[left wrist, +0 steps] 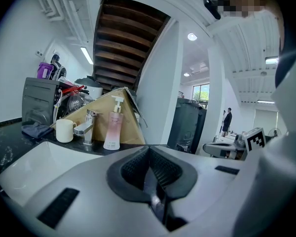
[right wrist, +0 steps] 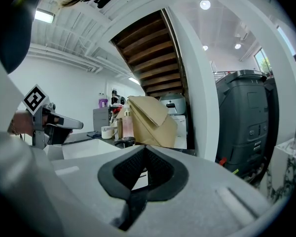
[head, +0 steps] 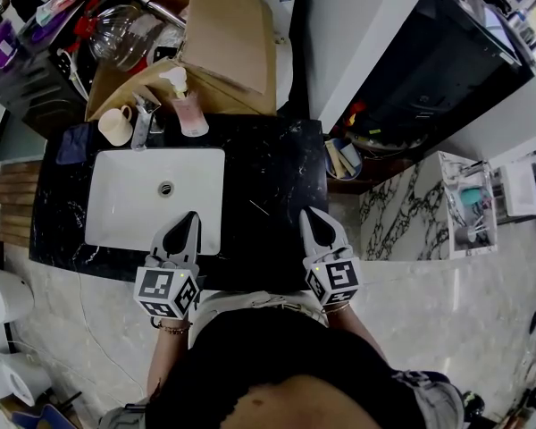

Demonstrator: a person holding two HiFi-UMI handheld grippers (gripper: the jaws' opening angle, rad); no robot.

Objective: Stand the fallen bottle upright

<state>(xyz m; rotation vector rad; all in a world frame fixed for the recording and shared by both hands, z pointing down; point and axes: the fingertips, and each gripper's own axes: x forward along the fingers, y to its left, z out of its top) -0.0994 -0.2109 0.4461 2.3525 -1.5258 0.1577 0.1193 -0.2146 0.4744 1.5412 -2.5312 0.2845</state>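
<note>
Behind the sink [head: 125,208] stand one bottle [head: 190,110] and one mug [head: 116,125], left gripper [head: 192,217] and right gripper [head: 309,214] clenched empty, a bystander [left wrist: 227,120] only in left gripper view.

Item count: one bottle [head: 190,107], one mug [head: 115,125], one faucet [head: 143,120], one sink [head: 125,190], one cardboard box [head: 225,34], two grippers: left gripper [head: 192,216], right gripper [head: 309,214].

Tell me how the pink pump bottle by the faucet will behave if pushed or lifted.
The pink pump bottle stands upright, tall on a small base, so a push near its pump would probably tip it. Its smooth sides look rigid but perhaps slippery; grip mid-body. The faucet is close beside it, so toppling might strike that.
</note>
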